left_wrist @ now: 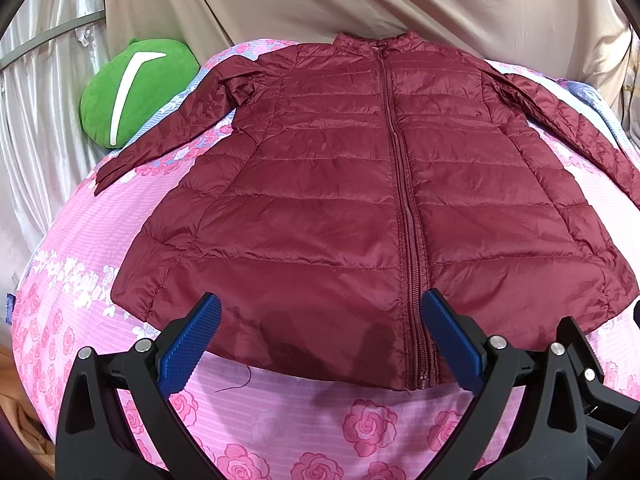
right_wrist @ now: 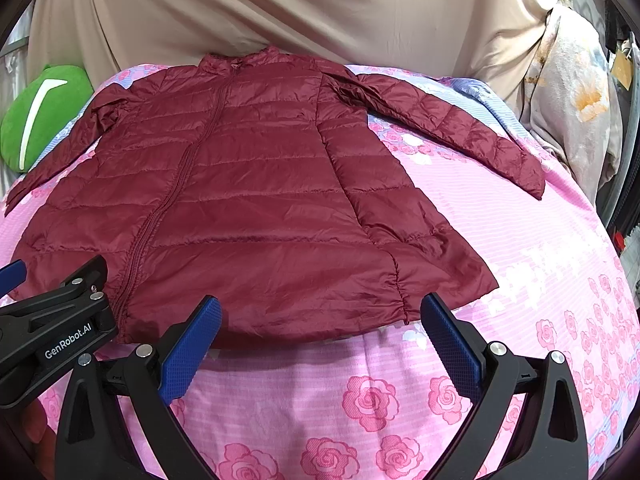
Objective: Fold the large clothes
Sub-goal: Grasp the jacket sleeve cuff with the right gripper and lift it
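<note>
A maroon quilted puffer jacket [left_wrist: 340, 200] [right_wrist: 248, 200] lies flat and zipped on the bed, collar at the far side, both sleeves spread outward. My left gripper [left_wrist: 320, 320] hovers open above the jacket's near hem, just left of the zipper's bottom end. My right gripper [right_wrist: 320, 320] is open over the hem's right part, close to the gathered right corner. Nothing is between either pair of blue pads. In the right wrist view the left gripper's black body [right_wrist: 52, 332] shows at the left edge.
The bed carries a pink rose-print sheet [left_wrist: 300, 420] [right_wrist: 520, 280]. A green plush cushion [left_wrist: 132, 92] [right_wrist: 36, 116] sits at the far left. Beige cloth [left_wrist: 360, 0] hangs behind the bed. Draped fabric [right_wrist: 576, 112] stands at the right.
</note>
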`<state>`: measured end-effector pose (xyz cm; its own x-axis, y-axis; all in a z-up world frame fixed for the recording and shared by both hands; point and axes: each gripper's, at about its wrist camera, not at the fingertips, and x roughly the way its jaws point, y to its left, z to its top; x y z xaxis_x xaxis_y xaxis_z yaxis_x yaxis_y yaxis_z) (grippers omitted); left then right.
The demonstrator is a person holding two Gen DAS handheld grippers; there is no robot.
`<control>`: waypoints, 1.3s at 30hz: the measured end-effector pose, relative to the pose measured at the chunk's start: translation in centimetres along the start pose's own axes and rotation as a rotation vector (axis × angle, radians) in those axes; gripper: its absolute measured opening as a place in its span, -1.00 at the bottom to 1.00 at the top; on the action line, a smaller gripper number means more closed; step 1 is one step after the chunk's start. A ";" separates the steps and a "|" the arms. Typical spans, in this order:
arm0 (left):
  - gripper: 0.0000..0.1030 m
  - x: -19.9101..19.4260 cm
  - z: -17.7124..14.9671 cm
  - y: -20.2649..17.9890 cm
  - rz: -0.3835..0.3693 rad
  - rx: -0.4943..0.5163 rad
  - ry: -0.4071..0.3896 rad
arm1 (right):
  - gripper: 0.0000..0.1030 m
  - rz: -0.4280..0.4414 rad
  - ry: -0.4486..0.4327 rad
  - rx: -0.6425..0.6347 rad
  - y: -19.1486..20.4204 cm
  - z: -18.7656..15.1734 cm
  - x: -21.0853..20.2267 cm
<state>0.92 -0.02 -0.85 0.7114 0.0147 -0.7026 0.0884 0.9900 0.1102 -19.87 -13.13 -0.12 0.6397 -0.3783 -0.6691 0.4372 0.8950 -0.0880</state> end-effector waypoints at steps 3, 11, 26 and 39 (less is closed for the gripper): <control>0.89 0.0 0.0 0.0 0.001 0.001 0.000 | 0.90 0.001 0.001 0.001 0.0 0.0 0.0; 0.89 0.3 0.0 0.2 0.003 0.004 0.005 | 0.90 0.000 0.008 0.000 0.0 0.0 0.3; 0.90 1.4 1.7 -1.0 -0.001 0.026 0.025 | 0.90 0.031 0.068 0.022 -1.0 2.0 2.6; 0.90 4.6 5.6 -1.6 -0.026 0.005 0.041 | 0.90 -0.077 0.078 0.300 -15.4 9.9 9.8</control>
<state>8.01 -2.31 -0.33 0.6796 -0.0054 -0.7336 0.1105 0.9893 0.0950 -14.06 -32.94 1.98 0.5520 -0.4127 -0.7245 0.6571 0.7502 0.0733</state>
